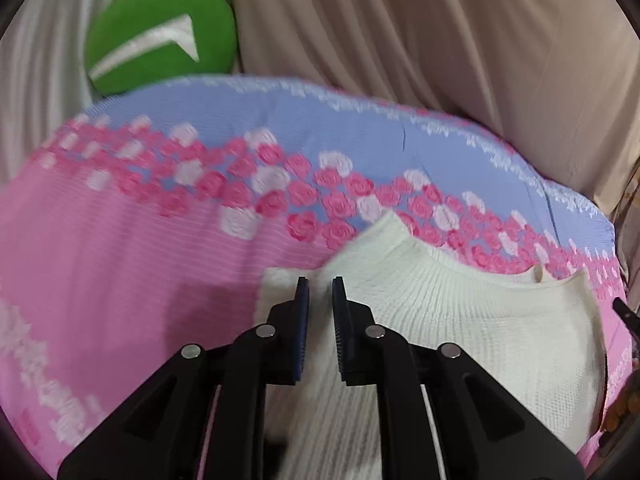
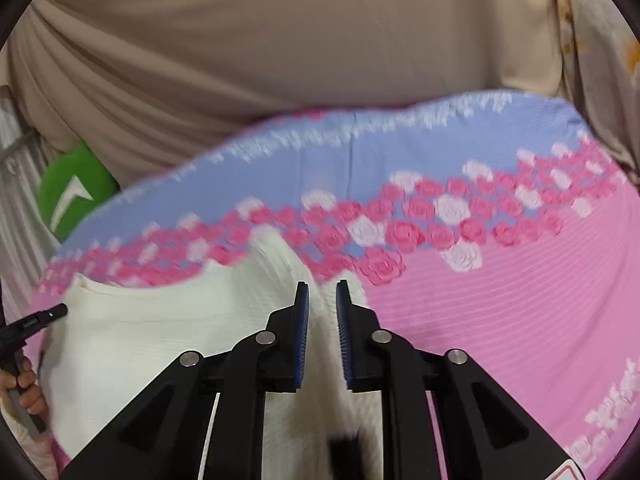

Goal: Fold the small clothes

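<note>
Progress looks early: the white knitted garment (image 1: 460, 320) lies on the bed (image 1: 100, 260), on the pink part of its flowered cover, with its ribbed neckline toward the far side and both shoulder corners lifted a little off the cover. No finished fold shows in either wrist view, though the nearer part of the cloth is hidden under the tongs, so I cannot say how the hem lies.

Left tongs (image 1: 320, 280) are nearly pressed together, and white knit fills the narrow gap between the blue pads at the garment's left shoulder; they appear to be pinching that corner. Right tongs (image 2: 322, 284) stand the same way at the opposite shoulder, the pads close on a raised ridge of knit, so this side looks gripped as well. In the right wrist view the other tool pokes in at the far left edge, with a hand (image 2: 26, 390) on its handle.

My reading is that both corners are now taken and the first fold is about to begin, not done. Left to do, as I judge it: carry the top edge over, flatten it, fold again to a small packet. A green cushion (image 1: 160, 36) and beige drapes (image 1: 440, 40) sit behind the bed, well apart from the work.
</note>
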`<state>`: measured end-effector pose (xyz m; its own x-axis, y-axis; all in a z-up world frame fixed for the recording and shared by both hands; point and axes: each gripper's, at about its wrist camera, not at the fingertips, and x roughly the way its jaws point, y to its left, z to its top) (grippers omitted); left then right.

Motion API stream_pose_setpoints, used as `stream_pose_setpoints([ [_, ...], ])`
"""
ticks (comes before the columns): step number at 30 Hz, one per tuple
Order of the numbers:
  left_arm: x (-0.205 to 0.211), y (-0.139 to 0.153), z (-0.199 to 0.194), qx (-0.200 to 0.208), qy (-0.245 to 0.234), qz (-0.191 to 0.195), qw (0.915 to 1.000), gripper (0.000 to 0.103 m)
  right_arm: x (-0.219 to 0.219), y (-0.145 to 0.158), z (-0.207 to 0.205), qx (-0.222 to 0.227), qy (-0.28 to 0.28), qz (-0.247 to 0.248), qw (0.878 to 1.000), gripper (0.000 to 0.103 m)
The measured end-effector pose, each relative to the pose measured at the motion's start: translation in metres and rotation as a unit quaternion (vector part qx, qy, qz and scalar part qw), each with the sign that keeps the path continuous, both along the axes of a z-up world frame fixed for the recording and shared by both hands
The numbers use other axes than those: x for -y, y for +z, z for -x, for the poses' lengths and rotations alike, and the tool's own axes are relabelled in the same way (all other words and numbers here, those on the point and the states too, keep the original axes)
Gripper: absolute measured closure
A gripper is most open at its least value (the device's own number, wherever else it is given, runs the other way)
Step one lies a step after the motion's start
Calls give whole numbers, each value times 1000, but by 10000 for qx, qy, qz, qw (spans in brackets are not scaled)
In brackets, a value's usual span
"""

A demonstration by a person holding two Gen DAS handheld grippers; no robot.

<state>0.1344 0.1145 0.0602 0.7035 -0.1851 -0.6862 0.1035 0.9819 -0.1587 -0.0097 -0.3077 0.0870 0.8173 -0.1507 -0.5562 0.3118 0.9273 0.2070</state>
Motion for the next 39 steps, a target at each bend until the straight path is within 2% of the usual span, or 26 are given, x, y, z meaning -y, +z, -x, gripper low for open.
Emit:
stream_pose_setpoints([
  [1,1,13,19,201,-18,-33,9998,85,-18,7,7,125,314,-80,9994,86],
  [2,4,23,38,376,-138,-11,9992,73,-37,8,12,134,648,-156,9977,86],
  [4,23,34,74,588,-532,141,9968,65,-91,-1,14,-7,1457,-339,9887,86],
  [7,60,20,101,310,-1183,99,9924,65,-167,-33,8,-446,2535,-595,9645,86],
  [10,73,-10,110,-117,-1312,-24,9913,65,-207,-66,5,-844,2833,-328,9547,86],
  [12,65,-27,111,-357,-1180,-98,9923,65,-205,-83,9,-1052,2683,-225,9573,92],
  [14,48,-40,112,-513,-975,-211,9937,64,-183,-91,19,-1114,2468,-339,9621,97],
  [16,26,-45,116,-596,-821,-171,9947,66,-150,-91,39,-1094,2002,-372,9729,98],
  [17,17,-46,120,-616,-738,-176,9952,72,-132,-92,50,-1087,1749,-390,9778,99],
  [21,-13,-55,134,-805,-492,-197,9953,79,-57,-92,94,-1001,733,-551,9907,103],
  [24,-17,-57,142,-732,-439,-297,9959,81,-18,-95,117,-844,358,-949,9913,103],
  [26,-17,-58,144,-699,-388,-340,9962,81,-13,-93,123,-835,196,-827,9929,103],
  [30,-21,-54,146,-719,-302,-163,9968,80,-19,-87,124,-856,103,-628,9943,103],
  [32,-21,-45,148,-705,-245,-36,9972,80,-22,-77,128,-764,54,-540,9956,95],
  [34,-16,-24,149,-396,-297,-43,9988,79,-27,-59,124,-594,129,-399,9974,88],
  [36,-5,-4,146,-89,-434,-32,9990,77,-35,-43,111,-413,388,-331,9978,87],
  [39,28,25,127,275,-861,179,9957,72,-68,-24,69,-239,1055,-212,9939,86],
])
